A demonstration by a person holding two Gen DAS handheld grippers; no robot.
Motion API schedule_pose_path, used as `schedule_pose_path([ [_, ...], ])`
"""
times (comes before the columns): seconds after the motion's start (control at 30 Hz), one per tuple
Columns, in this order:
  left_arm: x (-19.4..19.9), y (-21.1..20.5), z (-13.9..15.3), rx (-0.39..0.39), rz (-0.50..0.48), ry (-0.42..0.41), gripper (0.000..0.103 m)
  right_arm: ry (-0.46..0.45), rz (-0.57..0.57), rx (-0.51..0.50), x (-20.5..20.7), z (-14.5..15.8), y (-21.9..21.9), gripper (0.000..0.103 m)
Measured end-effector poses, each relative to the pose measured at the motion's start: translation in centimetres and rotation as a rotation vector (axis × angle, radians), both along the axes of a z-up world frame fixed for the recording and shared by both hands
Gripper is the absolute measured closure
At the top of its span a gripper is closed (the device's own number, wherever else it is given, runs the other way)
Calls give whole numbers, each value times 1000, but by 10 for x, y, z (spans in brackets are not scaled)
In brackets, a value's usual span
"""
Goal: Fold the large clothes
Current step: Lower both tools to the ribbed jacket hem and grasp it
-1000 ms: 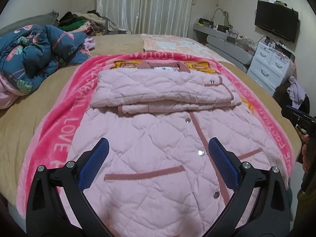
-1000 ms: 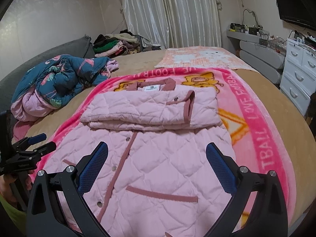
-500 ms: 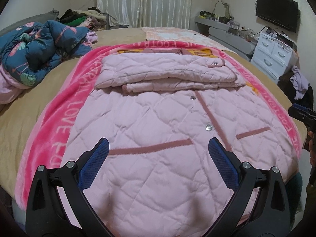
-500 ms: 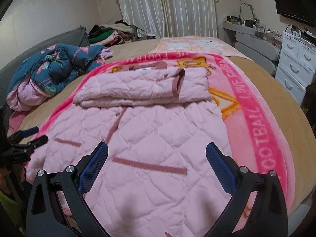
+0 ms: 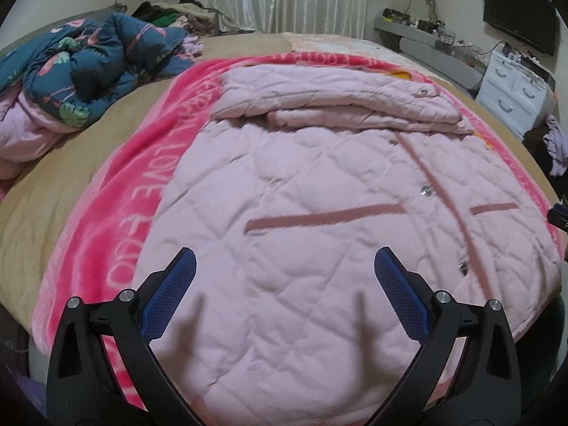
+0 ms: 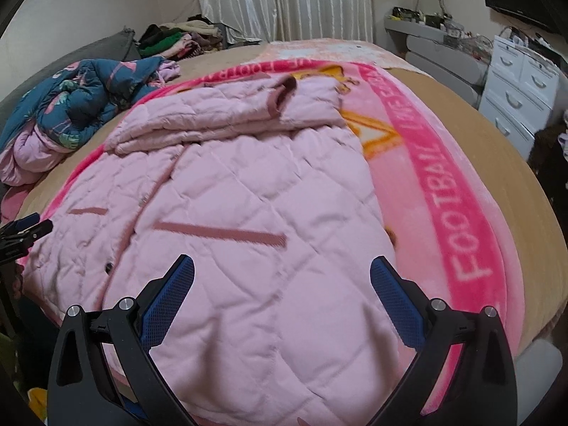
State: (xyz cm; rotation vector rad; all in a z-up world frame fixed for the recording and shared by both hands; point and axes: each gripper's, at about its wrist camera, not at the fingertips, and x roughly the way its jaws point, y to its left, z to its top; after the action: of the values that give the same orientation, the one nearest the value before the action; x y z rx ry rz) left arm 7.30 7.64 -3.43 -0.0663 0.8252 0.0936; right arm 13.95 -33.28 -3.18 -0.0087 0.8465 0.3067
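Left gripper [image 5: 284,266] jaws spread wide, holding nothing; right gripper [image 6: 282,271] same. Both now hanging lower and nearer to bottom hem than one second ago. Pink jacket [image 5: 319,195] lying flat on pink blanket [image 5: 117,213], sleeves already folded across chest. Probably hem grasp coming next, for folding upward.

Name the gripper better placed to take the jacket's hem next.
Neither clearly: both work together. The left gripper and right gripper are open, each low over its own side of the jacket near the hem.
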Motion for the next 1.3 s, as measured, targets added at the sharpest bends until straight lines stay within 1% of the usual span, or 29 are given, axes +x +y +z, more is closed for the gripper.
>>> schedule_pose_path([
  [0.23,-11,24,-15,13,57,35,9,47,-34,-20,-3,-20,-17,4],
  [0.57,-27,59,-36,23,124,94,9,105,-34,-35,-15,-39,-34,4],
  [0.67,-34,70,-40,-8,130,99,9,130,-21,-24,-18,-44,-39,4],
  [0.8,-42,77,-43,-26,123,107,9,162,2,3,-24,-49,-45,4],
  [0.9,-49,83,-48,-63,121,115,9,180,24,12,-29,-52,-46,4],
  [1.1,-59,87,-59,-130,126,128,9,216,62,40,-39,-59,-48,4],
  [1.23,-65,86,-61,-150,132,123,9,225,83,44,-47,-64,-47,4],
  [1.3,-68,85,-61,-157,131,120,9,228,78,62,-49,-66,-49,4],
])
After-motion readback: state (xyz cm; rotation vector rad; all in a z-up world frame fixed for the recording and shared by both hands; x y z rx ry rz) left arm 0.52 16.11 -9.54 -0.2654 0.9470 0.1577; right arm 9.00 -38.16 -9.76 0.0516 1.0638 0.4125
